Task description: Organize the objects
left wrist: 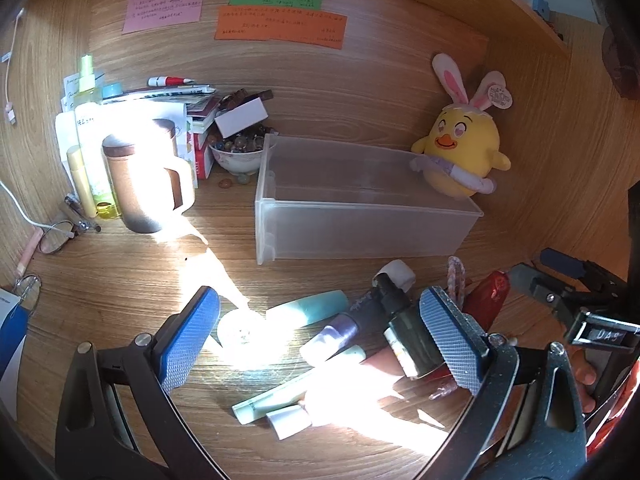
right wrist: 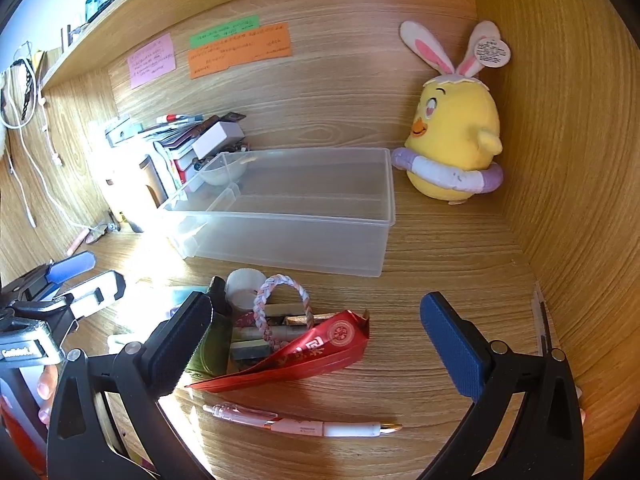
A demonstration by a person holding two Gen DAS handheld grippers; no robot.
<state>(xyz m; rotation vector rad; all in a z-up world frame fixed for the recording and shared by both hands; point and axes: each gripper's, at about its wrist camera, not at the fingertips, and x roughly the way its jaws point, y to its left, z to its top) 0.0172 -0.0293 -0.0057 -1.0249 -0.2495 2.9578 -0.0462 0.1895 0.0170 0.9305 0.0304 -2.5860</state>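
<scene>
Left wrist view: the left gripper (left wrist: 320, 332) hangs over the wooden desk (left wrist: 120, 280) with its fingers spread wide, gripping nothing. Between and below the pads lies a loose pile of small items: a teal tube (left wrist: 308, 310), a purple-capped tube (left wrist: 340, 334), a dark green bottle (left wrist: 404, 332) and a pale green tube (left wrist: 276, 398). Strong glare washes out the centre of the pile, so a round white item there cannot be identified. Behind the pile stands a clear plastic bin (left wrist: 360, 200), open at the top. A yellow chick plush (left wrist: 464, 148) sits at the bin's far right corner. A brown mug (left wrist: 140, 176) stands to the left.

Right wrist view: the right gripper (right wrist: 316, 344) is likewise opened wide and holds nothing. Between its fingers lie a red packet (right wrist: 304, 356) and a braided bracelet (right wrist: 280, 308). A pink-and-white pen (right wrist: 304, 424) lies nearer the camera. The clear plastic bin (right wrist: 288, 208) sits just beyond the pile.
</scene>
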